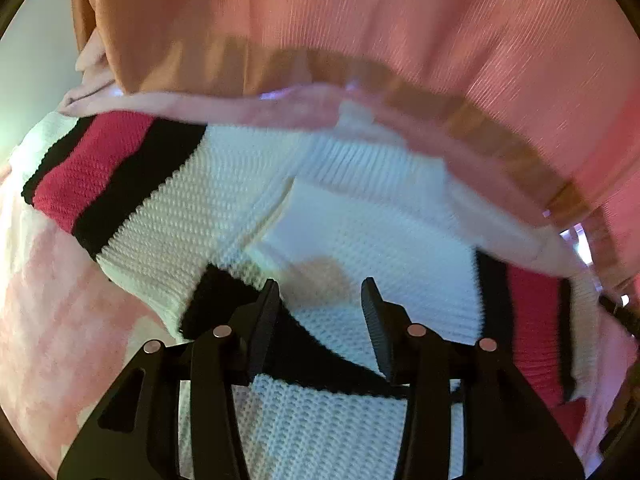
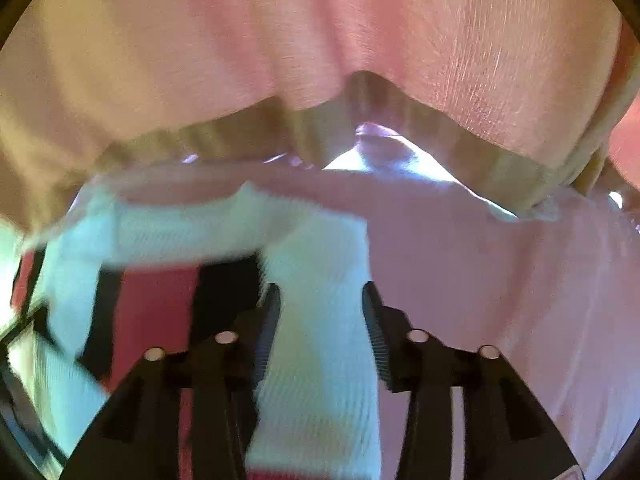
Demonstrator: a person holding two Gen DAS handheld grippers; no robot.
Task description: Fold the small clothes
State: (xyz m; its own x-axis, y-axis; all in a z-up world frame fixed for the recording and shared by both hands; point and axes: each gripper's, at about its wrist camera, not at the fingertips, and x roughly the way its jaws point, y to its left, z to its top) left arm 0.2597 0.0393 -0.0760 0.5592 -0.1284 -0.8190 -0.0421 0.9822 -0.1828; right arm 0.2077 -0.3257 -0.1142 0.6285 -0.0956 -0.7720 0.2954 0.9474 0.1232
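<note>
A: Left gripper (image 1: 320,292) status?
B: Jaws parted, pads clear of fabric; the white knit sweater (image 1: 372,240) with black and red stripes lies folded directly below.
A: Right gripper (image 2: 320,300)?
B: Jaws parted around a white sleeve band, no clamping visible. The sweater rests on pink bedding (image 2: 500,280), beside a person's pink garment (image 2: 440,40).

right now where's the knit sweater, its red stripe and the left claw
knit sweater (image 1: 248,204): left wrist view, white knit body
red stripe (image 1: 84,164): left wrist view, middle of the band
left claw (image 1: 320,300): left wrist view, between its fingertips
</note>
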